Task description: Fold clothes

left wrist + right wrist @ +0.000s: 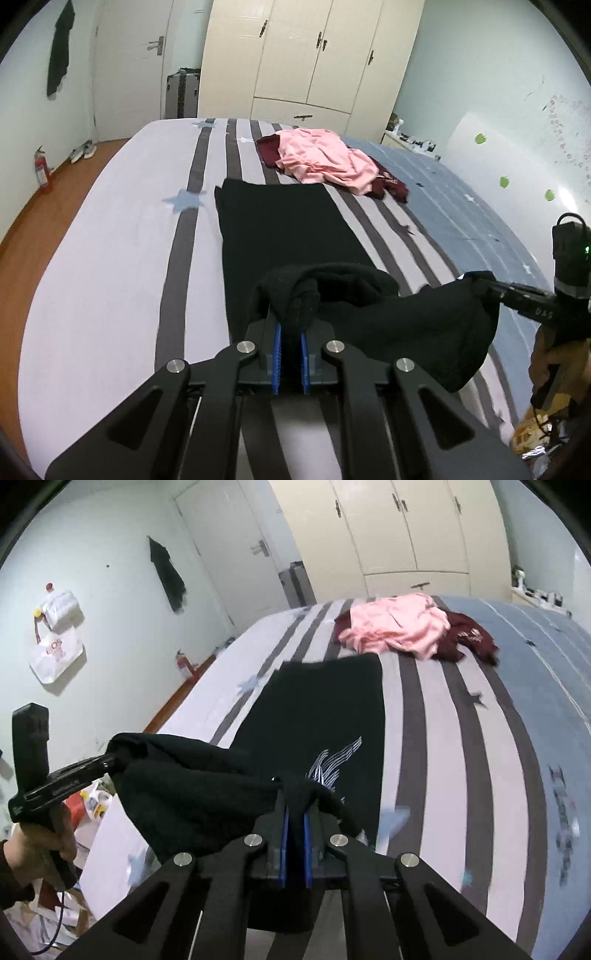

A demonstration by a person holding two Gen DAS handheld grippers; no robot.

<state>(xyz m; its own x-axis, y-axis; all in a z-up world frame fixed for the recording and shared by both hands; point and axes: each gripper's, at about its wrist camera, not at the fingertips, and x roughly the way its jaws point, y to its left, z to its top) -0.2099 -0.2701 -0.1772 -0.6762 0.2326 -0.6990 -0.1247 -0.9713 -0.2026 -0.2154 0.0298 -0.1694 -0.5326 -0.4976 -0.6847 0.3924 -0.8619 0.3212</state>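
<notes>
A black garment (284, 229) lies lengthwise on the striped bed (122, 229), its near end lifted. My left gripper (291, 325) is shut on one near corner of it. My right gripper (295, 805) is shut on the other near corner, and shows at the right of the left wrist view (487, 288). The cloth sags between the two grippers. In the right wrist view the black garment (325, 709) shows a white print, and the left gripper (110, 762) is at the left, held by a hand.
A pink garment (325, 158) lies over a dark red one (391, 184) at the far end of the bed. A cream wardrobe (314, 55) and a door (129, 66) stand behind. A fire extinguisher (42, 170) stands on the wooden floor at left.
</notes>
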